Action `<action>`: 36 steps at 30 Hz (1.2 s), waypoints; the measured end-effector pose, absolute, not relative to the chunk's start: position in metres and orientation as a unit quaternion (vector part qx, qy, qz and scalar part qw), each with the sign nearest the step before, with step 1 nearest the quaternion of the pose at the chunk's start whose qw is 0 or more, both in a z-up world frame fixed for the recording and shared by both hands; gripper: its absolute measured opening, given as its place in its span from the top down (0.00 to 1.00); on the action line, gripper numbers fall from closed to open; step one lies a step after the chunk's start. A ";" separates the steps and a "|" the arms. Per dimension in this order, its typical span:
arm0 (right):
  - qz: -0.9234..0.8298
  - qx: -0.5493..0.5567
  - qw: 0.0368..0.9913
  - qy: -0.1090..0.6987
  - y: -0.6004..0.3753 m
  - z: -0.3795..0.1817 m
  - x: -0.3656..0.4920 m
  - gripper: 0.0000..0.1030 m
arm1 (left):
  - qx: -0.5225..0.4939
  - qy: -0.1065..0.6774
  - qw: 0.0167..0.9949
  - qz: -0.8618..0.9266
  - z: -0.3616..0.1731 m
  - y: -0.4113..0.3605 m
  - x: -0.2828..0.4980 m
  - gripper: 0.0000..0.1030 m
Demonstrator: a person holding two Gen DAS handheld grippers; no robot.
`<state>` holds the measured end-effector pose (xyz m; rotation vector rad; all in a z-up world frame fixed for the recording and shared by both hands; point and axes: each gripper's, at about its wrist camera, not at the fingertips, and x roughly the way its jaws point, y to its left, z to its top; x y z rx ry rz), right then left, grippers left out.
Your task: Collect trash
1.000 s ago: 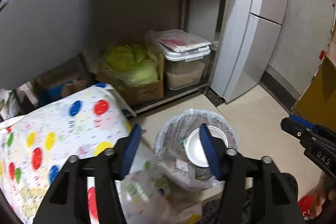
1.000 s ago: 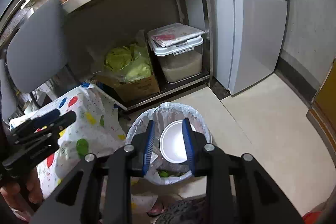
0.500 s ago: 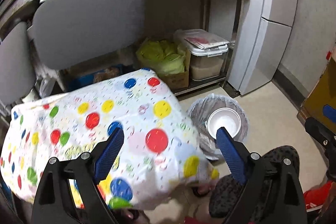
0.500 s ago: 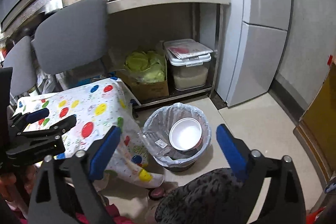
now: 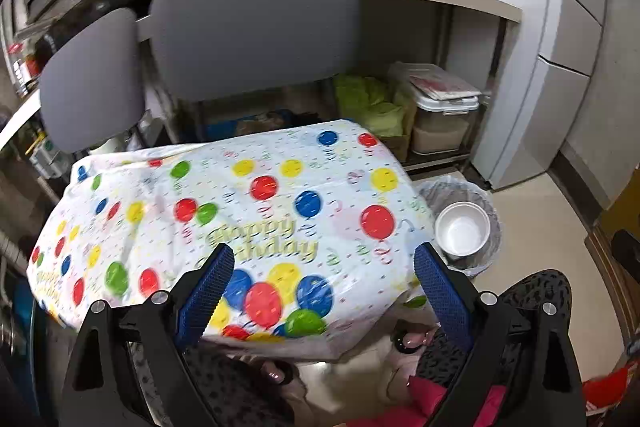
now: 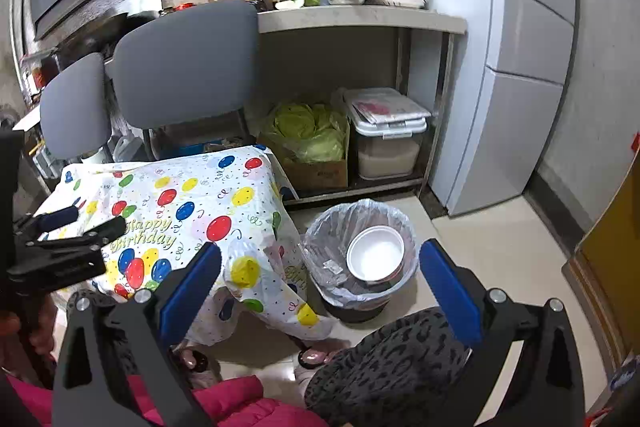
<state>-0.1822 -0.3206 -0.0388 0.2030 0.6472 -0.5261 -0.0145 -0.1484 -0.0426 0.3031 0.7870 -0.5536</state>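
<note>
A white bowl [image 6: 375, 254] lies in the bag-lined trash bin [image 6: 324, 247] on the floor right of the table; the bowl [image 5: 462, 229] and bin [image 5: 492, 203] also show in the left wrist view. My right gripper [image 6: 320, 279] is open and empty, held high above the bin and the table corner. My left gripper [image 5: 323, 289] is open and empty above the near edge of the balloon-print tablecloth [image 5: 240, 219]. The left gripper also shows in the right wrist view [image 6: 68, 231], over the table's left side.
Two grey chairs [image 6: 184, 67] stand behind the table [image 6: 180, 203]. Under the counter [image 6: 360, 17] sit a cardboard box with green bags [image 6: 312, 147] and a lidded plastic container [image 6: 386, 135]. A fridge [image 6: 520, 67] stands right. The person's legs [image 6: 400, 359] are below.
Both grippers have pulled up and back from the bin, and the right jaws have opened wide. The bowl now lies in the bin. The tabletop has come into view.
</note>
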 end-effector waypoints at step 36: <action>-0.239 0.094 0.915 0.310 -0.310 -0.040 -0.178 0.06 | 0.139 0.376 0.885 -0.236 -0.034 -0.127 -0.013 0.12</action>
